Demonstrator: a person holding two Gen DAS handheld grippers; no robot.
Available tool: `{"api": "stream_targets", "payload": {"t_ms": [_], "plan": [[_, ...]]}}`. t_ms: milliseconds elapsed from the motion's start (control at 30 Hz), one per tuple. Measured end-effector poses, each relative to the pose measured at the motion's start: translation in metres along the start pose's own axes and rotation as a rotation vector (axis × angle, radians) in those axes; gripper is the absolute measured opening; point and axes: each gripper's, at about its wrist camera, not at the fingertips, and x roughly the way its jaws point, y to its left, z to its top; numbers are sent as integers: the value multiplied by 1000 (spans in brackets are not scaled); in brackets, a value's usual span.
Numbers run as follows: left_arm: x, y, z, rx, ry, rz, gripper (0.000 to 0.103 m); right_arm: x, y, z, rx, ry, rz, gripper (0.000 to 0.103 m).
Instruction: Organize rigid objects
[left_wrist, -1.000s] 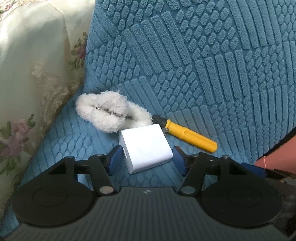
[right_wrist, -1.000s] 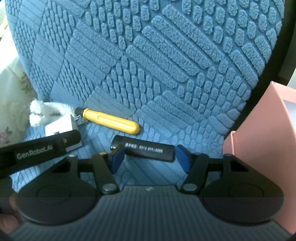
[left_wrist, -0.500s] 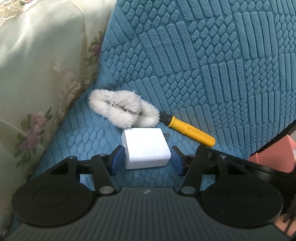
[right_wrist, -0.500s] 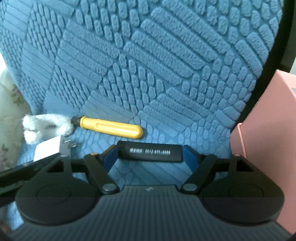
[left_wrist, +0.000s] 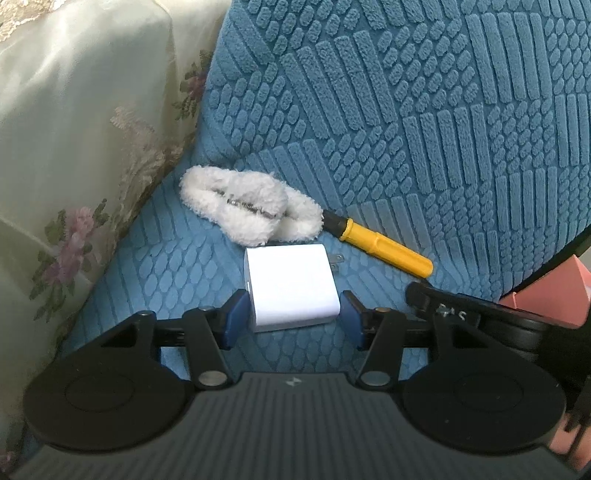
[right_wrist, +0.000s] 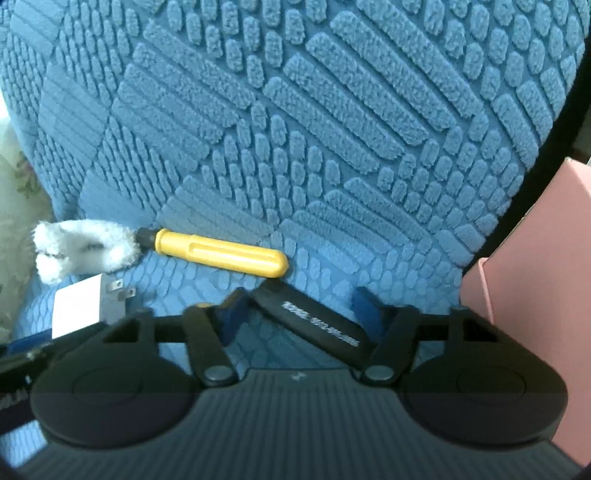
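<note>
A white square plug-in charger lies flat on a blue seat cushion, its two metal prongs pointing away to the right, toward a yellow-handled screwdriver. The left gripper has a blue pad on each side of the charger's near end; the left pad touches it, the right pad sits just beside it, so a firm pinch cannot be confirmed. A slim black bar with white printed digits lies at a slant, its long axis running from upper left to lower right. The right gripper is spread around it, the left pad by the bar's far end, the near end tucked against the right finger's linkage. The screwdriver lies just beyond both, handle end to the right, dark collar to the left, touching a fluffy white hair clip with a metal spring showing along its middle. The cushion and upright backrest are covered in teal plush with raised blocks and stripes set in diagonal panels. Pale cream floral fabric hangs at the left. A smooth pink box stands at the right edge
</note>
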Motion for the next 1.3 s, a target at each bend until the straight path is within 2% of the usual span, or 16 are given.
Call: {"api": "stream_targets", "payload": {"t_ms": [67,233,333,467,733,800,833,933,1033,1133,1300], "plan": [[4,1,1,-9,12,-3,61,-8,-6,0,0,2,4,49],[10,-2,4,-12,3,8,66,-20,-32,2,54,0,29,47],[12,-5,5,-3,-10,23,66,-30,-50,6,110,1,64,50],[15,-12,3,39,-25,47,66,-38,-59,7,13,8,76,55],[17,-17,2,92,-59,82,63,-48,-59,-5,-90,31,68,54],[17,-15,2,91,-59,77,62,-52,-61,-5,-92,24,79,44],[17,-14,3,87,-59,75,62,-52,-60,-5,-95,20,81,36],[18,-14,3,85,-57,74,62,-53,-57,-3,-91,3,88,27],[17,-12,4,72,-51,66,62,-65,-60,3,-67,-35,100,14],[16,-11,4,60,-51,65,61,-68,-69,6,-3,-28,138,11],[16,-14,1,71,-57,77,61,-69,-77,11,20,-22,119,12]]}}
